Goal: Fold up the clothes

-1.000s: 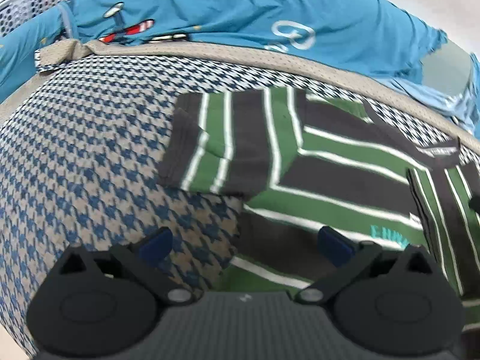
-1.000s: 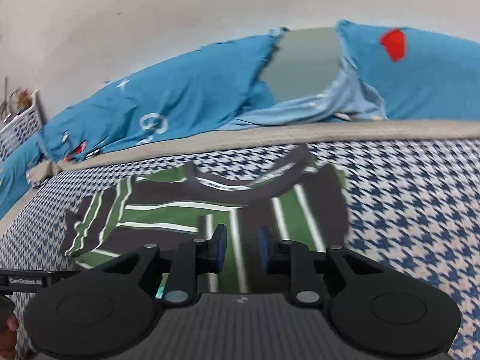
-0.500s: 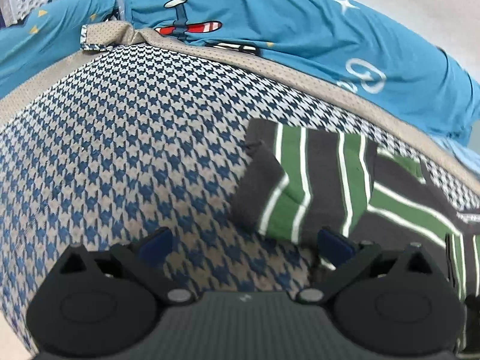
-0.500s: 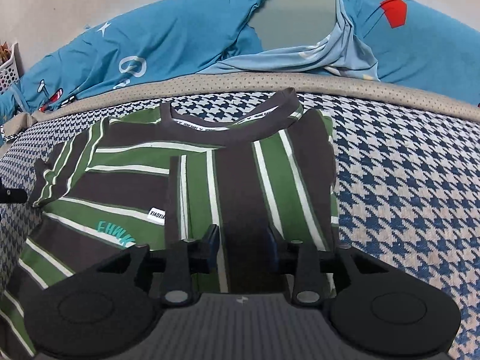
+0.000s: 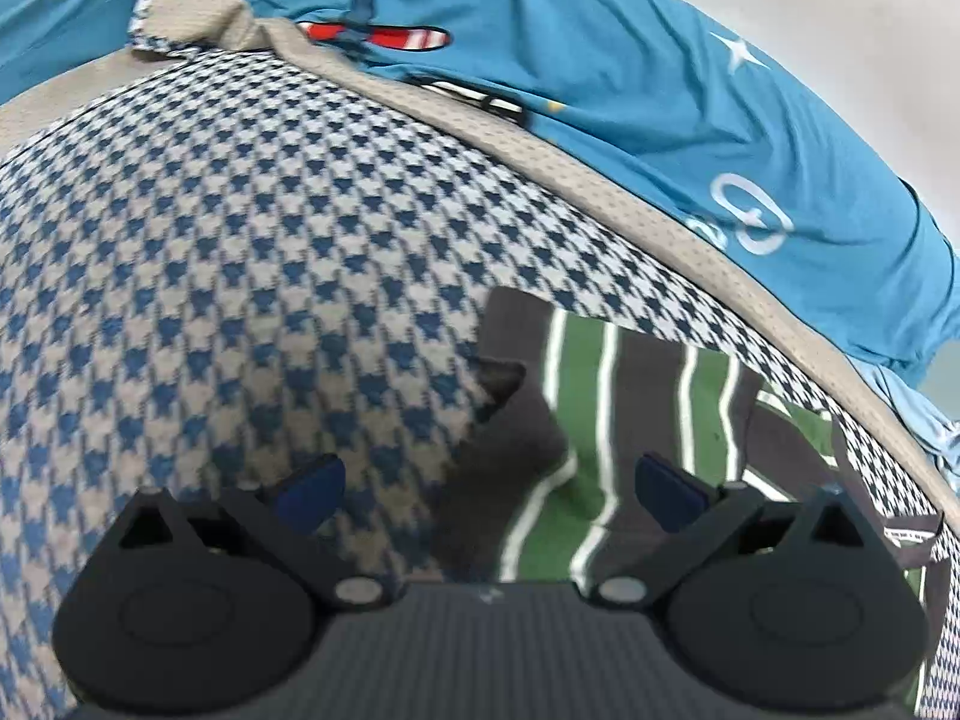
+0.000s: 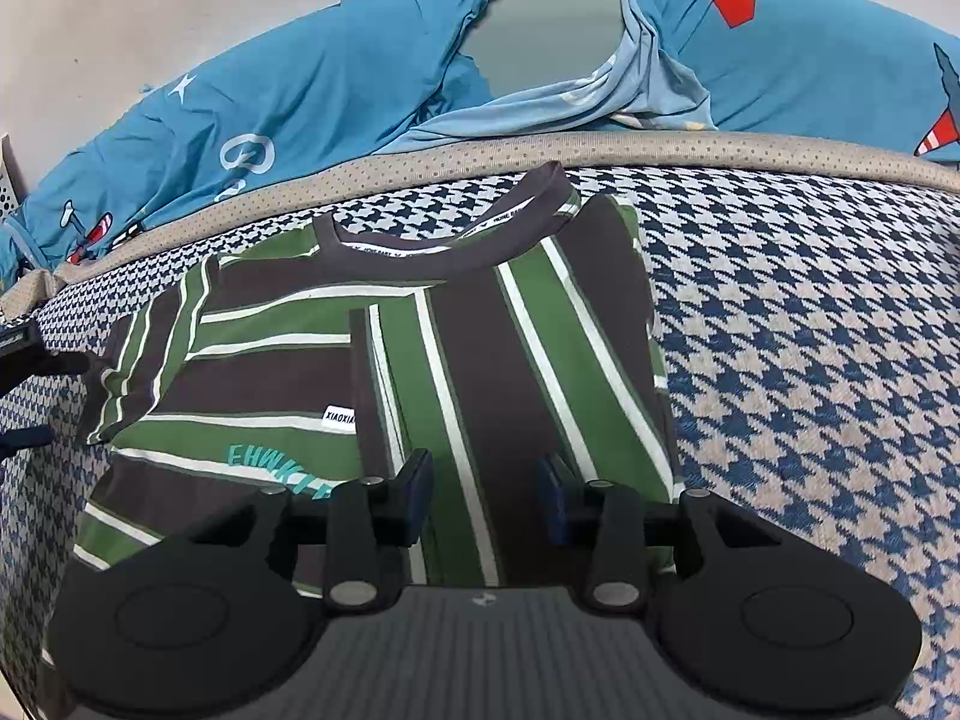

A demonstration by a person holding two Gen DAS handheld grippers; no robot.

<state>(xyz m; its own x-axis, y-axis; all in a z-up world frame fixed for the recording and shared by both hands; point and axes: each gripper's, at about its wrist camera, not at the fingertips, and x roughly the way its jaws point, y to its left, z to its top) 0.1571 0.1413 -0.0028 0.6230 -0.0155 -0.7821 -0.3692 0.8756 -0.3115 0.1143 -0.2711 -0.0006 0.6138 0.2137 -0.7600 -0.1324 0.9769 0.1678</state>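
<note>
The striped shirt lies flat on the houndstooth bed cover, collar toward the far edge. Its right side is folded over the front, so those stripes run lengthwise across the sideways ones. A small white label and teal lettering show beside the folded edge. The other sleeve lies spread out on the cover.

The right gripper hangs over the folded panel near its lower end. Its jaws are opening, partly apart, with striped cloth showing in the gap but neither pad pressing on it.

The left gripper stands over the spread sleeve, jaws wide apart and empty, one finger over the bare cover and the other over the stripes. In the right view, its dark tip shows at the picture's left edge, just beside that sleeve.

Beyond the cover's beige border, a blue sheet printed with stars and planes is bunched against the wall.
</note>
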